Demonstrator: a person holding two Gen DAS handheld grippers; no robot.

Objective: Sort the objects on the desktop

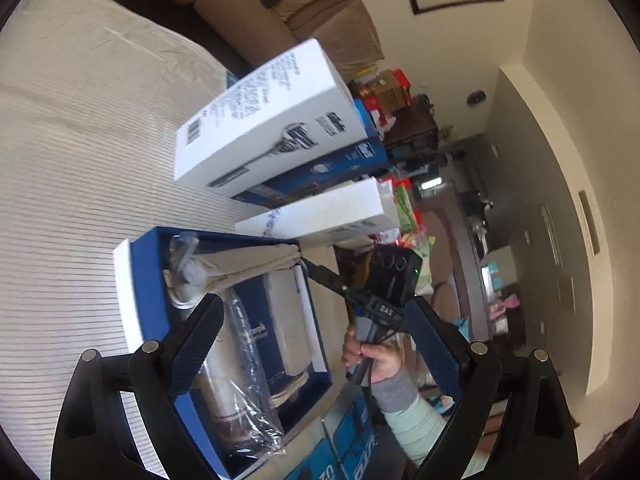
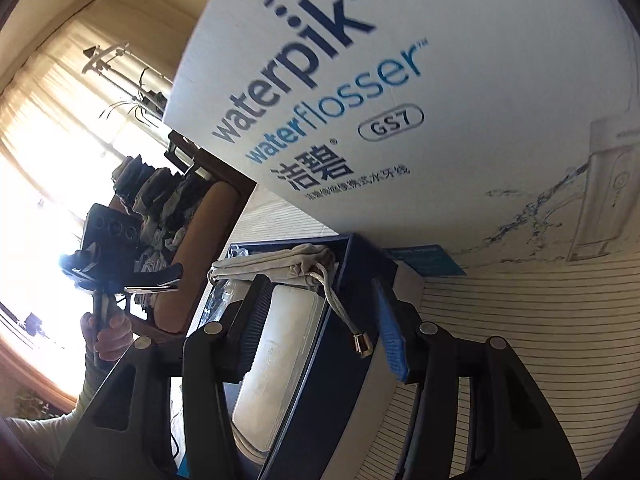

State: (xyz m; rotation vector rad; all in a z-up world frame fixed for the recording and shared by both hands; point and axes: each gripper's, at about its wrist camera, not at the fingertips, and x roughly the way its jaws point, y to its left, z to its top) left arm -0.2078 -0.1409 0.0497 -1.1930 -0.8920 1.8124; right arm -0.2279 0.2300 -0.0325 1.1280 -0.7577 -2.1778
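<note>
An open blue box (image 1: pixel 152 280) lies on the striped tablecloth, holding a beige drawstring pouch (image 1: pixel 256 264), a white flosser unit (image 1: pixel 288 320) and a plastic-wrapped part (image 1: pixel 240 360). My left gripper (image 1: pixel 316 344) is open, its jaws wide apart over the box's near end. My right gripper (image 2: pixel 320 320) straddles the box's blue side wall (image 2: pixel 344 360), jaws open, one finger (image 2: pixel 252 320) inside over the white unit (image 2: pixel 272 380). The white waterpik lid (image 2: pixel 440 100) stands close behind. The pouch (image 2: pixel 280 266) lies at the box's far end.
A white razor box (image 1: pixel 272 120) lies stacked on a blue box (image 1: pixel 320 176), with the white lid (image 1: pixel 328 212) beside them. A beige sofa (image 1: pixel 280 0) stands behind the table. The other gripper and hand (image 1: pixel 376 320) show at the table's edge. Striped cloth (image 2: pixel 520 340) spreads to the right.
</note>
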